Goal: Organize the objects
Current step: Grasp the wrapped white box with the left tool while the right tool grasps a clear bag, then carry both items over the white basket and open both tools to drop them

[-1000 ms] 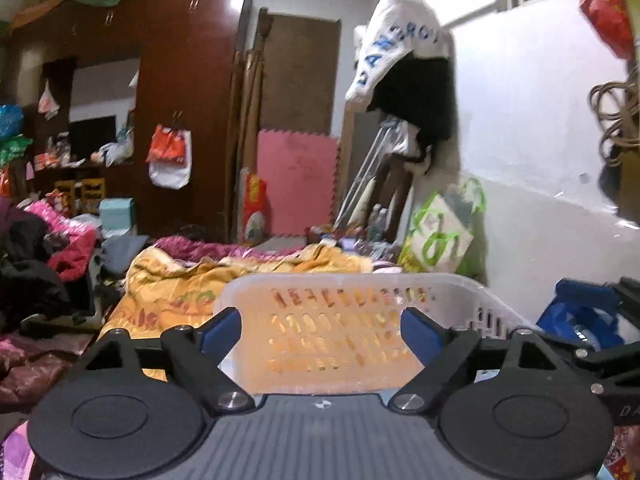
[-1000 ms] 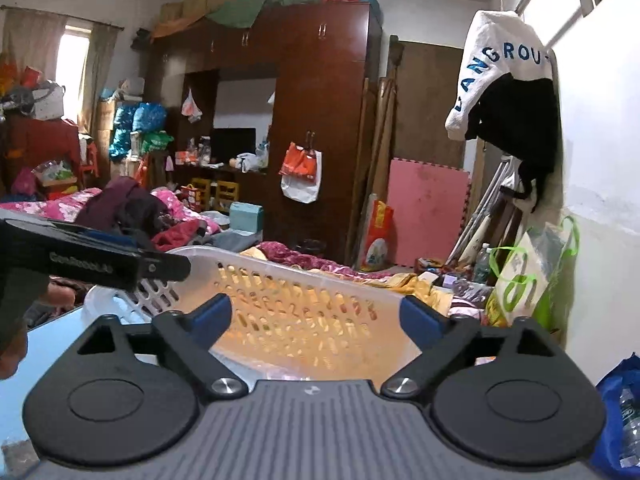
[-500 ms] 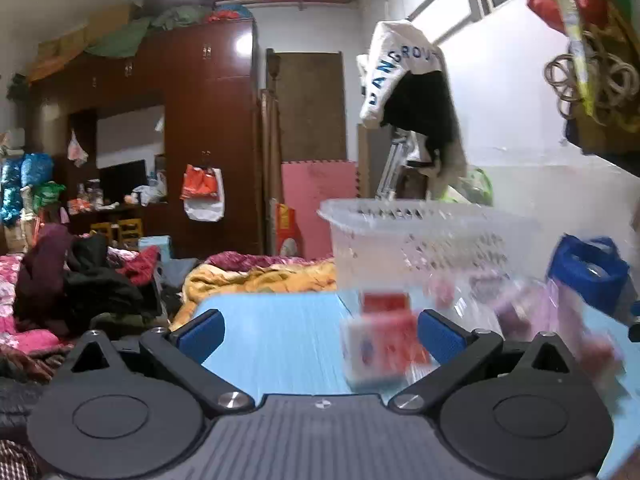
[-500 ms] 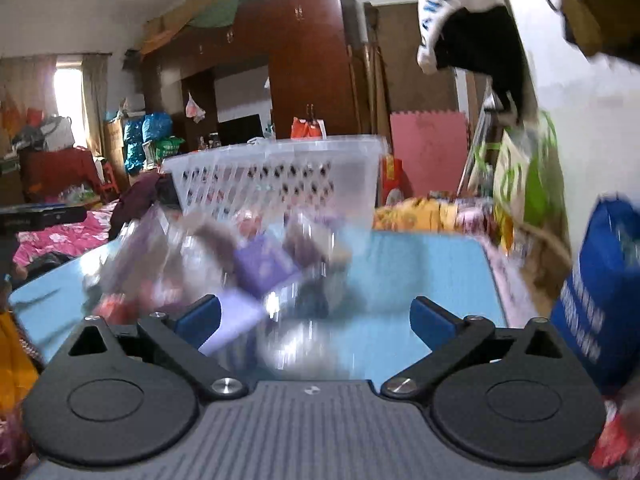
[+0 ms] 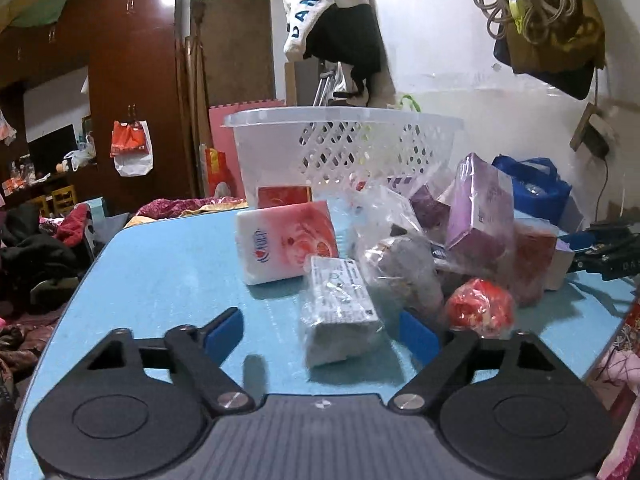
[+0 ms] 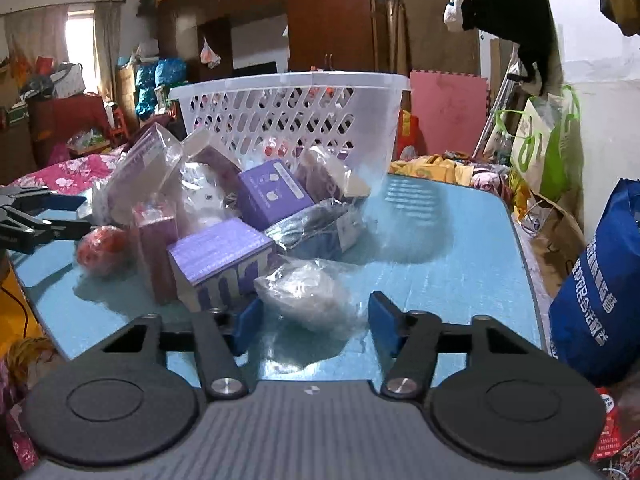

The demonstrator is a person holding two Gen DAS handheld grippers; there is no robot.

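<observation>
A white plastic basket (image 5: 344, 140) (image 6: 288, 116) stands upright at the far side of a blue table (image 5: 168, 264) (image 6: 440, 248). A heap of packs lies in front of it: a pink tissue pack (image 5: 286, 236), a wrapped white pack (image 5: 340, 304), purple boxes (image 5: 478, 204) (image 6: 224, 260), a red ball (image 5: 480, 306) (image 6: 102, 246) and a clear bag (image 6: 308, 292). My left gripper (image 5: 320, 330) is open, its fingers either side of the white pack. My right gripper (image 6: 312, 322) is open around the clear bag.
A blue shopping bag (image 6: 600, 296) stands off the table's right edge. A white wall (image 5: 460, 60) with hung clothes runs along the right. Beds with clothes (image 5: 36, 248) lie to the left, a brown wardrobe (image 5: 132, 80) behind.
The basket filled both views close up a second ago. It has since been lifted away and stands at the far side, and its contents now lie heaped on the table. Both grippers have dropped to table level.
</observation>
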